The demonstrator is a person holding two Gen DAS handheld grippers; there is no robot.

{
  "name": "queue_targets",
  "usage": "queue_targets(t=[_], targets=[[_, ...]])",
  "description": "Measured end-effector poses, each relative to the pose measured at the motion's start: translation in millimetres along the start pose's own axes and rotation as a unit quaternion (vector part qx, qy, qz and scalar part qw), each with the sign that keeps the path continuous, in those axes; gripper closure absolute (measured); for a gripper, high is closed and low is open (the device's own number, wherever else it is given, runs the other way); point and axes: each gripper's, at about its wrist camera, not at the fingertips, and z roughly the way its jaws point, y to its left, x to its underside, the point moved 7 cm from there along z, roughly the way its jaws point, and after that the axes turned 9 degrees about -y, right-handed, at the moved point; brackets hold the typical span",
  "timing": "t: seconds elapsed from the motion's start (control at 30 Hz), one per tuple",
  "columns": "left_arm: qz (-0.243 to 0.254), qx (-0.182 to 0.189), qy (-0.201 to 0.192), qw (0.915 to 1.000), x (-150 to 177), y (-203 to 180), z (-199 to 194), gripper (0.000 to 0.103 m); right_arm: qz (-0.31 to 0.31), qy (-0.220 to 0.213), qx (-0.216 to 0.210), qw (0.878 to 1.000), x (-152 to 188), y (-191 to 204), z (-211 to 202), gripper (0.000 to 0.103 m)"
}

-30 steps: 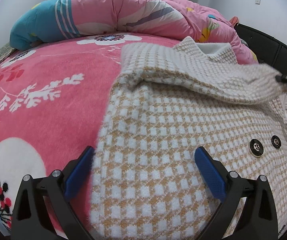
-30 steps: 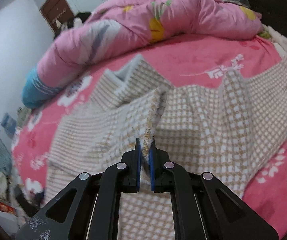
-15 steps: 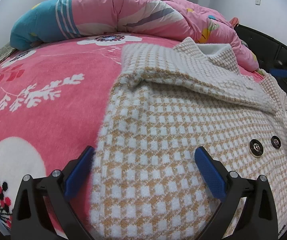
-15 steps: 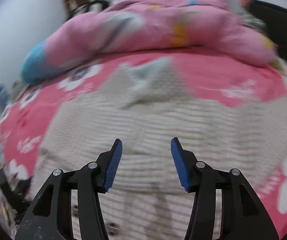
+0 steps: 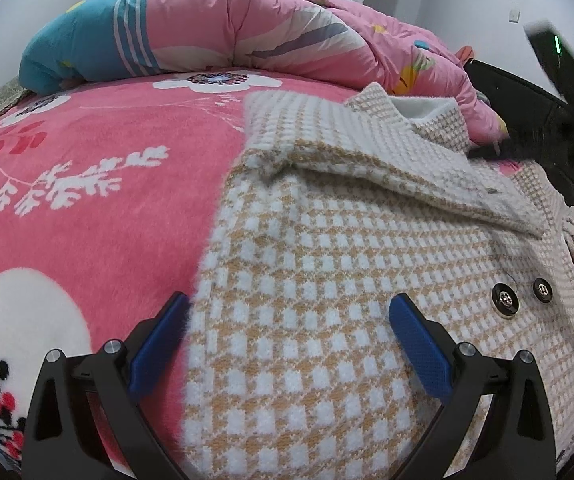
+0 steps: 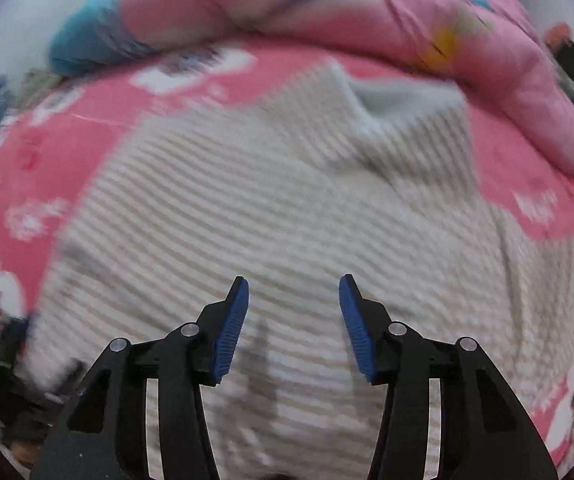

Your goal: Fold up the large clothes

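Observation:
A beige and white checked knit coat [image 5: 327, 280] lies flat on the pink bed. One sleeve [image 5: 387, 160] is folded across its chest, and two dark buttons [image 5: 505, 298] show at its right. My left gripper [image 5: 287, 336] is open and empty, low over the coat's left edge. My right gripper [image 6: 293, 320] is open and empty above the coat [image 6: 267, 208]; that view is blurred by motion. The white-lined collar [image 6: 399, 96] points to the far side.
A pink floral blanket [image 5: 87, 200] covers the bed. A rolled pink and blue quilt [image 5: 227, 32] lies along the far side, also in the right wrist view [image 6: 327, 8]. A dark bed frame [image 5: 519, 92] stands at the far right.
My right gripper let go of the sleeve, which now lies across the coat, and opened. It has swung over the coat. My left gripper has not moved.

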Motion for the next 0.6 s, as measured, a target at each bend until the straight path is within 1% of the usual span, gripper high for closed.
queue_targets(t=[0.07, 0.1, 0.13, 0.17, 0.2, 0.23, 0.3, 0.37, 0.43, 0.47, 0.57, 0.6], targets=[[-0.003, 0.004, 0.000, 1.0000, 0, 0, 0, 0.005, -0.003, -0.012, -0.043, 0.999, -11, 27, 3, 0.056], [-0.004, 0.005, 0.000, 1.0000, 0, 1, -1, 0.005, -0.006, -0.009, -0.058, 0.998, -13, 40, 10, 0.057], [-0.006, 0.007, -0.001, 1.0000, 0, 1, -1, 0.005, -0.010, 0.004, -0.061, 0.998, -9, 47, 21, 0.057], [-0.008, 0.010, -0.002, 0.9999, 0, 2, -2, 0.005, -0.022, 0.031, -0.046, 0.998, 3, 47, 38, 0.059], [-0.010, 0.014, -0.003, 0.9999, 0, 3, -3, 0.005, -0.033, 0.058, -0.020, 0.998, 18, 43, 48, 0.059], [-0.012, 0.016, -0.003, 0.9998, 0, 3, -3, 0.005, -0.037, 0.078, -0.003, 0.996, 32, 35, 59, 0.059], [-0.017, 0.022, -0.004, 0.9996, 0, 4, -3, 0.005, -0.019, 0.066, -0.021, 0.997, 37, 28, 52, 0.059], [-0.021, 0.027, -0.008, 0.9994, -1, 5, -4, 0.005, 0.000, 0.073, -0.009, 0.997, 30, 22, 37, 0.059], [-0.024, 0.029, -0.010, 0.9992, -1, 4, -4, 0.005, -0.004, 0.061, -0.012, 0.998, 17, 24, 25, 0.059], [-0.025, 0.030, -0.011, 0.9992, -2, 4, -4, 0.005, -0.005, 0.048, -0.020, 0.999, 7, 28, 20, 0.059], [-0.032, 0.037, -0.015, 0.9987, -1, 5, -6, 0.005, 0.004, 0.016, -0.065, 0.998, -23, 52, 16, 0.059], [-0.034, 0.039, -0.015, 0.9985, -1, 5, -6, 0.005, 0.006, 0.012, -0.078, 0.997, -26, 60, 18, 0.059]])
